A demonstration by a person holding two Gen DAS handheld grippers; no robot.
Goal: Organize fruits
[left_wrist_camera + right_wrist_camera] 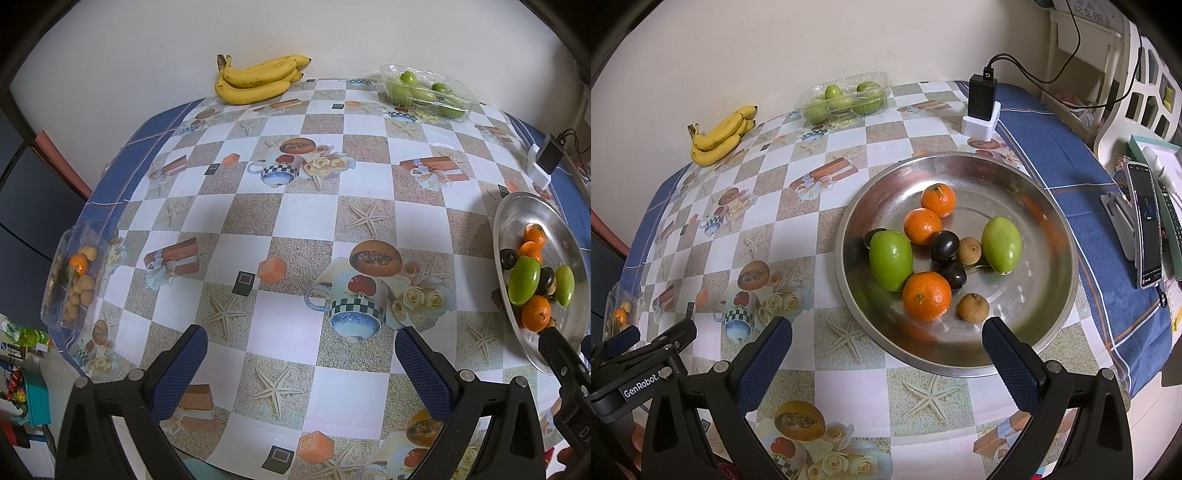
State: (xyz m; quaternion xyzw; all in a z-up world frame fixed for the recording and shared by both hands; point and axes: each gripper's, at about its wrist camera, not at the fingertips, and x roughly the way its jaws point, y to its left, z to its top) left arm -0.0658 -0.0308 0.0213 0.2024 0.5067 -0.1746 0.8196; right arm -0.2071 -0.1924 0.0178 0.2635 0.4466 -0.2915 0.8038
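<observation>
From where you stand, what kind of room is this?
Probably a home dining or kitchen corner: a table under a printed checkered tablecloth, bananas against the wall, a metal fruit plate, and a propped phone.

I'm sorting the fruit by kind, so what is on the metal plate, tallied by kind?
On the metal plate:
Oranges: 3
Green fruits: 2
Dark fruits: 3
Small brown fruits: 2
Total: 10
</observation>
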